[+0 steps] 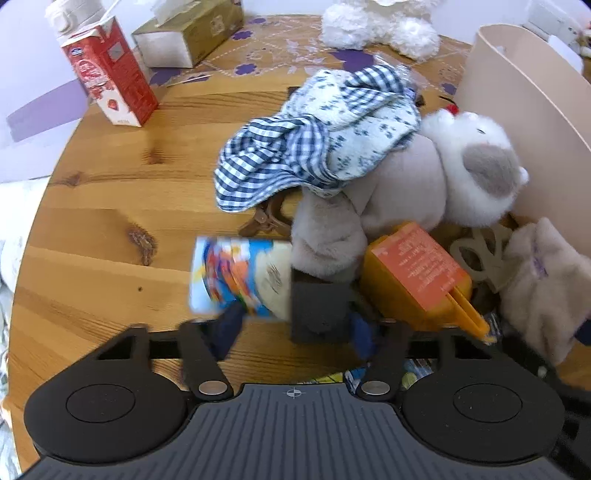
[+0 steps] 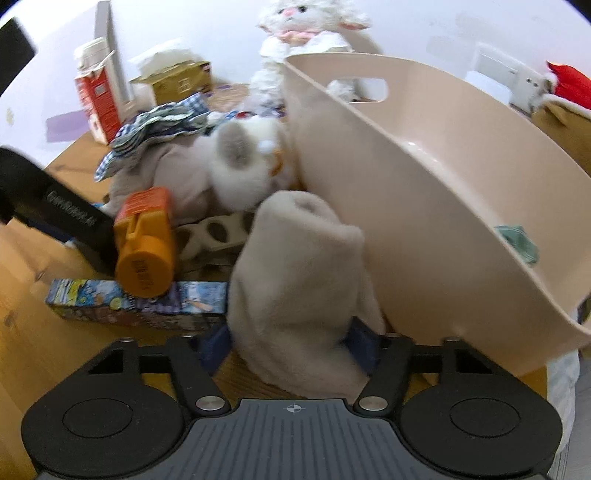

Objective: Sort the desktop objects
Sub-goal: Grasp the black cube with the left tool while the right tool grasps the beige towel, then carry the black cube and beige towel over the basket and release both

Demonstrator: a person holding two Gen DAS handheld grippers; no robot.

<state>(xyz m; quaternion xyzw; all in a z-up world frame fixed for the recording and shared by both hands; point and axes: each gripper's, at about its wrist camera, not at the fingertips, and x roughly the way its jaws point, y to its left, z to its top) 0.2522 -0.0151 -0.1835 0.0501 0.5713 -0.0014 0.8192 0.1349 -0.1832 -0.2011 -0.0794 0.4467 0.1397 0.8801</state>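
- Beige fleece cloth [image 2: 299, 291] sits between the right gripper [image 2: 291, 345] fingers, blue pads pressed into both its sides; jaws narrowed onto it. Its lower end rests on the wooden table [image 2: 22, 332], just beside the outer wall of the beige tub [image 2: 424, 206].
- Same cloth shows at right edge of left wrist view [image 1: 543, 280], next to the tub wall [image 1: 524, 122].
- Left gripper [image 1: 295, 332]: dark grey foam block [image 1: 319, 310] stands between its blue pads, w/ clear gaps each side, so jaws fairly wide, not gripping it.
- Orange bottle [image 1: 417, 273] lies on its side right of the block; in right view its cap end [image 2: 146, 254] rests on a flat picture box [image 2: 136, 302].
- Blue cartoon-print can [image 1: 236, 280] lies left of the block, blurred.
- Grey-white plush toy [image 1: 424, 177] lies behind block & bottle, leaning toward the tub; blue checked cloth [image 1: 295, 147] heaped on top of it.
- Brown clip [image 1: 266, 221] partly under the checked cloth.
- Small green cloth [image 2: 517, 240] inside the tub.
- Far side of table: red milk carton [image 1: 110, 81], tissue box [image 1: 188, 33], white plush lamb [image 2: 295, 44].
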